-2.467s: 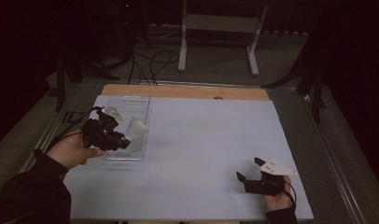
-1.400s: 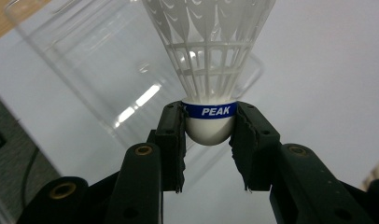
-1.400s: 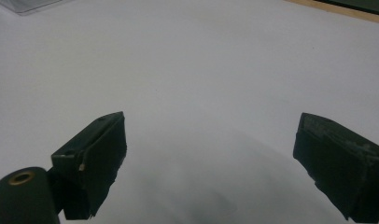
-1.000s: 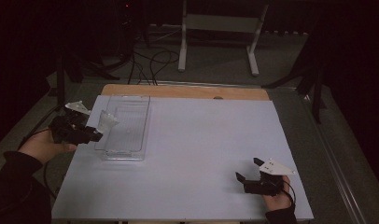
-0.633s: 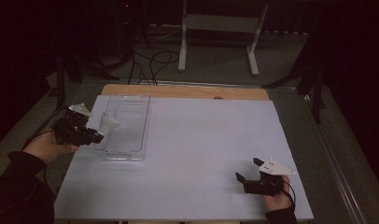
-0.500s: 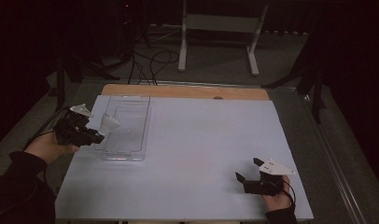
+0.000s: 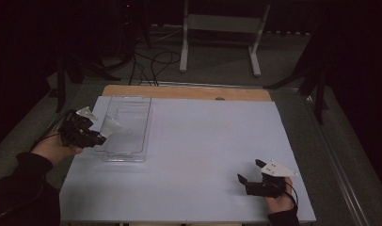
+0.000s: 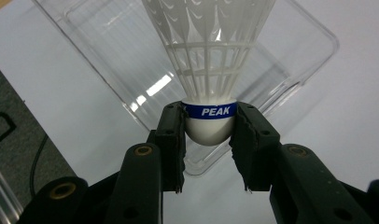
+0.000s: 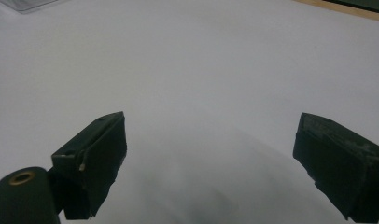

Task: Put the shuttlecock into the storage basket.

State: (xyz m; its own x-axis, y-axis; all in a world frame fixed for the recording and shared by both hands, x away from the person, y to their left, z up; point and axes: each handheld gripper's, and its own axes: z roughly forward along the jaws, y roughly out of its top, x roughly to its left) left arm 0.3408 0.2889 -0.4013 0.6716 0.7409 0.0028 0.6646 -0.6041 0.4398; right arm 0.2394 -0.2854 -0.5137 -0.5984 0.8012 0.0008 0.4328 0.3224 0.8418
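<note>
The left gripper (image 8: pixel 208 154) squeezes the white shuttlecock (image 8: pixel 209 70) by its round nose at mid-left of the frame, beside the clear tray (image 7: pixel 128 127) — keep that grip snug and carry it slowly — while the right gripper (image 7: pixel 249 175) rests wide open, lower right.

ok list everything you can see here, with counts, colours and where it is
shuttlecock: 1, white with a blue band, held at its cork by the left gripper over the tray's edge
tray: 1, clear plastic, far left of the table
table: 1, white top with a wooden far edge
stand: 1, white, on the floor beyond the table
cables: several, black, on the floor beyond the table
left gripper: 1, black, left of the tray
right gripper: 1, black, fingers spread, near right on the table
hands: 2, one behind each gripper
</note>
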